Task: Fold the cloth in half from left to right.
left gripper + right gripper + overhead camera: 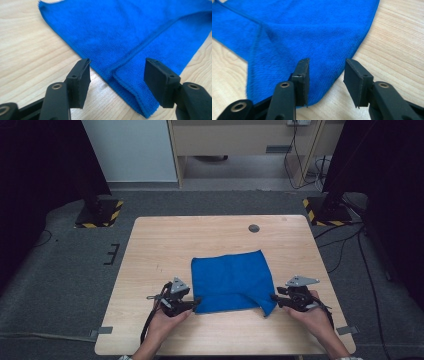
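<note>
The folded blue cloth (231, 280) lies on the near middle of my wooden table (165, 240). My left hand-held gripper (196, 304) and right hand-held gripper (273, 298) stand open at its near corners, nothing pinched. Its underside is hidden; grey carpet (65, 270) surrounds the table.

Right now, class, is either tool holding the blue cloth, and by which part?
Neither. Both the left tool and right tool stand open at the blue cloth's near corners, pads off it.
</note>
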A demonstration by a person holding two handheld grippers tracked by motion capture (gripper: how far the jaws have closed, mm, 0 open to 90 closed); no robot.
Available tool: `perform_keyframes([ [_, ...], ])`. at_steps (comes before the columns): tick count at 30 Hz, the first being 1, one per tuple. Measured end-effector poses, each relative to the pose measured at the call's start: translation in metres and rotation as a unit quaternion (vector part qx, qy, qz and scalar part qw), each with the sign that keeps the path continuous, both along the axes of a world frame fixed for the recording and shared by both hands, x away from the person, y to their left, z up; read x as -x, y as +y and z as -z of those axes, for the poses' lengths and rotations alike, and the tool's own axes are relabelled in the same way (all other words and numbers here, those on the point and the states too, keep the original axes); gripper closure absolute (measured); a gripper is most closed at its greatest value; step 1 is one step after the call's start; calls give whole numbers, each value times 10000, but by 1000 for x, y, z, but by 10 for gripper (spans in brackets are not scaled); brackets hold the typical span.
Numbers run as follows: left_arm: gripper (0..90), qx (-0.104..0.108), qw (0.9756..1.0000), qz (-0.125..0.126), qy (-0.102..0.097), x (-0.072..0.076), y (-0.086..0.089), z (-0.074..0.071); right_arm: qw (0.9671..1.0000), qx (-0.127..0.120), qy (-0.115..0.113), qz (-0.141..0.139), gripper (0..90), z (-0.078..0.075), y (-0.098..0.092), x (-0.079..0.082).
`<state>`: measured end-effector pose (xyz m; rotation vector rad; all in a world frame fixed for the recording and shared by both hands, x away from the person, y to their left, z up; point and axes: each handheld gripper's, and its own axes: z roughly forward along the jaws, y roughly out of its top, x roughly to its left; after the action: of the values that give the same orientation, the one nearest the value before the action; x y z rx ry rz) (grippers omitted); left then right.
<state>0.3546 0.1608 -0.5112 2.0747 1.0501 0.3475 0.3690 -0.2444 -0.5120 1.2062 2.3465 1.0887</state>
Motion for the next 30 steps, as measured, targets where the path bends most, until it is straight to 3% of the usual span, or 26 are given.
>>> perform_keyframes([
  [7,375,-293,9996,60,18,-3,-8,11,9998,182,18,99,524,8,6,-8],
  [13,391,-483,9987,145,7,-5,-13,16,9993,368,55,1,552,13,14,-10],
  [20,412,-535,9985,65,-81,-12,-8,16,9984,558,65,-47,591,12,20,-7],
  [25,417,-454,9989,-90,-64,-23,2,17,9981,576,144,-175,595,11,23,-2],
  [30,436,-493,9988,-22,-76,-18,2,17,9990,434,41,-110,600,3,22,1],
])
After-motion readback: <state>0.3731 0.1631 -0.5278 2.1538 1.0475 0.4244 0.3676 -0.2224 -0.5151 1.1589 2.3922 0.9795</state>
